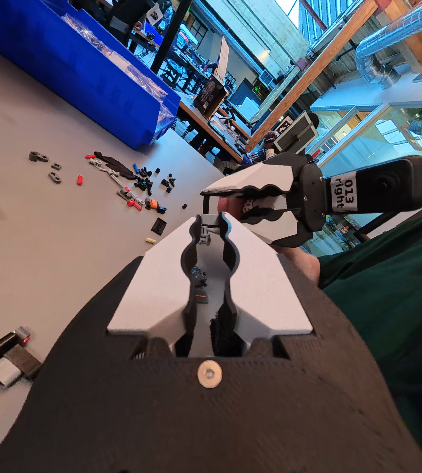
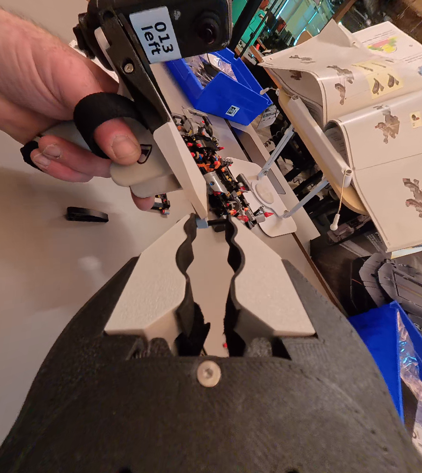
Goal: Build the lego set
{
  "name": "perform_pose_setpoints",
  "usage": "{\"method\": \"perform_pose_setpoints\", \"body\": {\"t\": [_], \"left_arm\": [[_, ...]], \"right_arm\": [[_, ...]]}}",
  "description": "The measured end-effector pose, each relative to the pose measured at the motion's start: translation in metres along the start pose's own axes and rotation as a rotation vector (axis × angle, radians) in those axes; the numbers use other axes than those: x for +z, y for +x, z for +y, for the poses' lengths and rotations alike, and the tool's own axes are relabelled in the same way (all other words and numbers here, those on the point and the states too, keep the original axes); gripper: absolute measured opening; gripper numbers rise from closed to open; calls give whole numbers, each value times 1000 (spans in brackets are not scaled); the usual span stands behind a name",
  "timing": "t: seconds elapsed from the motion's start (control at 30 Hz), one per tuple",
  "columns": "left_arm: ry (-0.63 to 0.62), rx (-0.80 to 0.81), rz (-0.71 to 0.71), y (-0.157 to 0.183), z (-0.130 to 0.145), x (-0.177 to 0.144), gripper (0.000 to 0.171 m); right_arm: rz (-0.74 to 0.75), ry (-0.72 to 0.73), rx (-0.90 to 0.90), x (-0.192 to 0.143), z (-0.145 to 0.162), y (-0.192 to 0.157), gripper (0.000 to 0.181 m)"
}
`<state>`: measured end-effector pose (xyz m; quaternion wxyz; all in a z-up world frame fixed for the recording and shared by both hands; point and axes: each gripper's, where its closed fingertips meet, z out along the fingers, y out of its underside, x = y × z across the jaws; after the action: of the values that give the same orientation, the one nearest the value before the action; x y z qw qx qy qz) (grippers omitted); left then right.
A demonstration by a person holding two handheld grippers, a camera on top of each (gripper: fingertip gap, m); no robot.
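Note:
My left gripper (image 1: 210, 217) is shut on a small grey connector piece (image 1: 208, 220), held above the grey table (image 1: 25, 256). My right gripper (image 2: 211, 221) comes in from the right and closes across a short black pin (image 2: 216, 222) that butts against the same grey piece (image 2: 202, 223). In the left wrist view the right gripper (image 1: 211, 204) sits just above my left fingertips, with the black pin (image 1: 206, 204) running down into the grey piece. The left gripper (image 2: 201, 212) reaches down from the top in the right wrist view. The partly built model (image 2: 212, 166) lies behind the two grippers.
Loose black, red and grey pieces (image 1: 140, 184) lie scattered on the table. A blue bin (image 1: 89, 76) stands behind them. An open instruction booklet (image 2: 384, 128) rests on a stand at the right, with more blue bins (image 2: 220, 89) nearby. A black curved piece (image 2: 87, 214) lies at the left. Left and right tips are no more than a few centimetres apart.

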<state>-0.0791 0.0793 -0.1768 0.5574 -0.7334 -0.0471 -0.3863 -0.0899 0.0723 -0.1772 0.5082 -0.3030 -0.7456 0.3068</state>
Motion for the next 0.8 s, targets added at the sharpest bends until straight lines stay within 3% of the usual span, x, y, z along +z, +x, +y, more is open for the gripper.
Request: {"method": "perform_pose_setpoints", "body": {"t": [0.07,0.37,0.43,0.57,0.67,0.8], "left_arm": [[9,-7,14,2,-3,0,12],[51,-3,49,5,-12,-1,6],[70,21,48,6,-16,-5,3],[69,44,40,5,-15,-10,2],[79,76,31,4,-17,-14,1],[49,145,65,12,-14,-17,0]], "right_arm": [[3,7,-19,-1,-2,0,5],[0,31,16,0,-5,7,7],[7,45,28,-1,-8,10,17],[-28,72,70,0,-10,7,7],[-46,77,137,0,-8,8,22],[-197,117,284,-2,-13,0,16]]}}
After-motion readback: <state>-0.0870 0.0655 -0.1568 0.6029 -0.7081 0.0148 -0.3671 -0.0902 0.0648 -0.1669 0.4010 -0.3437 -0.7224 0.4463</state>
